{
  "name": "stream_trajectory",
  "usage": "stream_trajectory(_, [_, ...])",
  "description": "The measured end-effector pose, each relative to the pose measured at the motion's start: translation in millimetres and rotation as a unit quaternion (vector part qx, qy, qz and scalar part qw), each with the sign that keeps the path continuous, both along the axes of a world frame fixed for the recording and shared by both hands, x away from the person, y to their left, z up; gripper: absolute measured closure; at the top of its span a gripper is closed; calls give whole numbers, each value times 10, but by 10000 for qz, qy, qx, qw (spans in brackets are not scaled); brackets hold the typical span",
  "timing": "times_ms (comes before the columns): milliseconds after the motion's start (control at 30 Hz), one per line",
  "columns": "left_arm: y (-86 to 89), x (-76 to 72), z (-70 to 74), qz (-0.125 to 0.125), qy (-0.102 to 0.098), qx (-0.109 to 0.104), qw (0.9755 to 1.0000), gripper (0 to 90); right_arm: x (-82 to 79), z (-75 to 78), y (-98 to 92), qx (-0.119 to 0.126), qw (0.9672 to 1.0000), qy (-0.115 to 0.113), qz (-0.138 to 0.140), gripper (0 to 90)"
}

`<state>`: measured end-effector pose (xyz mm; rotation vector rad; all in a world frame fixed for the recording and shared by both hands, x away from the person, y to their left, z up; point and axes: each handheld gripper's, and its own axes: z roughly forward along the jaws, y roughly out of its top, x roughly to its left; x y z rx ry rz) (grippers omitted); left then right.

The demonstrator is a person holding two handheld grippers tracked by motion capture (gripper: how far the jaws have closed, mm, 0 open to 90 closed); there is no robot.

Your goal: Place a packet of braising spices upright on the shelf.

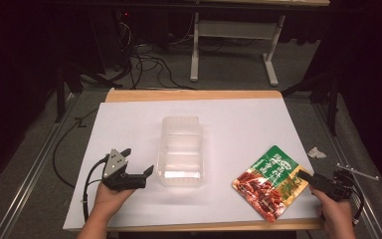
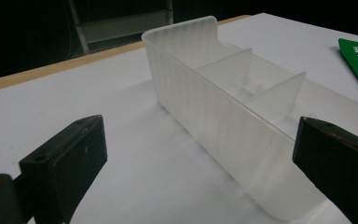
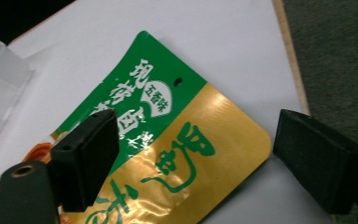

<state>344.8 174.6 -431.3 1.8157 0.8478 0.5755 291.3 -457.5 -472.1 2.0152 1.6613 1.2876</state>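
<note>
**Both grippers open at the near edge**

Nearest, a hand at each lower corner holds a gripper over the white table [image 1: 129, 119]. The left gripper [image 1: 140, 172] has its jaws spread, pointing right toward the near end of the bin [image 1: 180, 149]; in the left gripper view the bin's long wall [image 2: 214, 112] runs between the jaws, untouched. The right gripper [image 1: 306, 177] is also open, its jaws straddling the right corner of the pouch [image 3: 177, 140], which lies flat near the right edge. The clear bin stands mid-table, with dividers forming compartments. Beyond the table, cables and a desk frame [image 1: 234, 30] stand on the floor.
</note>
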Motion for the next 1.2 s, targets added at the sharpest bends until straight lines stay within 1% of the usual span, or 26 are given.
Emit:
stream_trajectory(33, [0, 0, 0, -1, -1, 1, 10000, 33, 4, -7, 3, 67, 10000, -17, 53, 166])
stream_trajectory(100, [2, -1, 2, -5, 3, 7, 10000, 34, -1, -8, 4, 46, 9999, -66, 82, 182])
stream_trajectory(167, [0, -1, 1, 0, 0, 0, 10000, 34, -11, 0, 3, 84, 9999, -87, 65, 200])
stream_trajectory(200, [-3, 1, -2, -5, -2, 7, 10000, 34, -32, 10, -16, 188, 9994, -280, 101, 247])
stream_trajectory(267, [-5, 2, -3, -12, -1, 9, 10000, 34, -52, 29, -21, 345, 9986, -375, 138, 283])
stream_trajectory(300, [-5, 2, -3, -18, 2, 22, 10000, 34, -52, 29, -21, 345, 9986, -375, 138, 283])
stream_trajectory(333, [-7, 2, -5, -18, -1, 19, 10000, 34, -60, 35, -6, 419, 9979, -444, 220, 318])
stream_trajectory(400, [-10, 2, -7, -32, -1, 35, 10000, 36, -50, 32, 26, 424, 9973, -472, 377, 336])
stream_trajectory(433, [-10, 2, -7, -32, -1, 35, 10000, 36, -50, 32, 26, 424, 9973, -472, 377, 336])
stream_trajectory(467, [-12, 0, -8, -46, 6, 42, 10000, 36, -42, 35, 68, 417, 9973, -407, 449, 337])
stream_trajectory(500, [-12, 0, -8, -46, 6, 42, 10000, 36, -30, 26, 76, 375, 9970, -441, 508, 337])
stream_trajectory(533, [-15, -1, -9, -55, 12, 42, 10000, 36, -27, 26, 92, 395, 9971, -385, 522, 338])
stream_trajectory(567, [-17, 0, -11, -56, 9, 42, 10000, 36, -19, 17, 97, 324, 9971, -412, 546, 338])
stream_trajectory(600, [-19, 0, -12, -57, 10, 47, 10000, 36, -14, 12, 103, 302, 9974, -368, 535, 338])
stream_trajectory(667, [-20, 0, -13, -59, 15, 49, 10000, 37, -4, 3, 106, 339, 9977, -289, 521, 338])
stream_trajectory(700, [-21, 1, -14, -62, 18, 51, 10000, 37, -4, 3, 106, 339, 9977, -289, 521, 338])
stream_trajectory(800, [-23, 3, -18, -72, 13, 70, 9999, 37, 31, -32, 108, 416, 9974, -166, 567, 338])
stream_trajectory(900, [-20, 2, -19, -77, 16, 80, 9999, 37, 46, -40, 123, 434, 9967, -166, 670, 367])
stream_trajectory(933, [-16, 0, -20, -78, 22, 94, 9999, 37, 47, -35, 136, 446, 9966, -150, 674, 394])
stream_trajectory(967, [-15, 0, -23, -74, 17, 94, 9999, 38, 48, -32, 145, 401, 9965, -177, 717, 423])
stream_trajectory(1000, [-15, 0, -23, -74, 17, 94, 9999, 38, 48, -32, 145, 401, 9965, -177, 717, 423])
stream_trajectory(1033, [-12, -2, -23, -80, 22, 109, 9999, 38, 50, -29, 157, 364, 9965, -173, 733, 461])
stream_trajectory(1067, [-10, -7, -25, -76, 26, 102, 9999, 39, 66, -37, 190, 287, 9961, -95, 830, 539])
stream_trajectory(1100, [-7, -11, -23, -67, 27, 106, 9999, 39, 69, -36, 211, 165, 9964, -60, 832, 590])
stream_trajectory(1200, [4, -23, -21, -53, 23, 128, 9999, 41, 67, 4, 239, -44, 9968, -115, 789, 730])
